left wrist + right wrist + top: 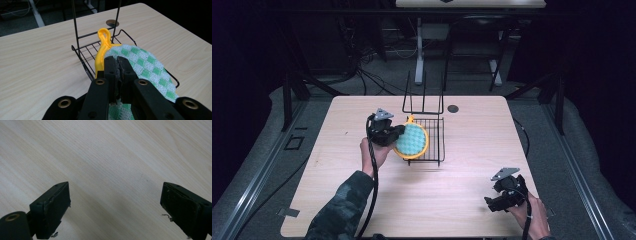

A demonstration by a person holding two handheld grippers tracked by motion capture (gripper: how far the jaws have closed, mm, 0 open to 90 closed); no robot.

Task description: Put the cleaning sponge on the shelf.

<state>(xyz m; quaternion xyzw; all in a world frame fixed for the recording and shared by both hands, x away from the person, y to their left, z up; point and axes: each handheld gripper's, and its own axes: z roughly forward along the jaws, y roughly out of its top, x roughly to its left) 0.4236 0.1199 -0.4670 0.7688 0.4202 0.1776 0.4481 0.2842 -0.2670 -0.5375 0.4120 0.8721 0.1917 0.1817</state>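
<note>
A round potholder (411, 140) of green-and-white check cloth with a yellow rim and a yellow loop (104, 35) hangs over the left edge of a black wire rack (433, 141). My left gripper (398, 132) is shut on its near edge; in the left gripper view the jaws (119, 65) pinch the checked cloth (140, 62) just right of the yellow rim. My right gripper (493, 203) is held low at the table's front right, open, with bare wood between its jaws (115, 200).
The wire rack has tall upright rods (424, 95) at its far end. A round cable hole (453, 108) sits in the tabletop (472, 150) just right of them. Black cables trail from both grippers toward the front edge. Dark floor and table legs lie beyond.
</note>
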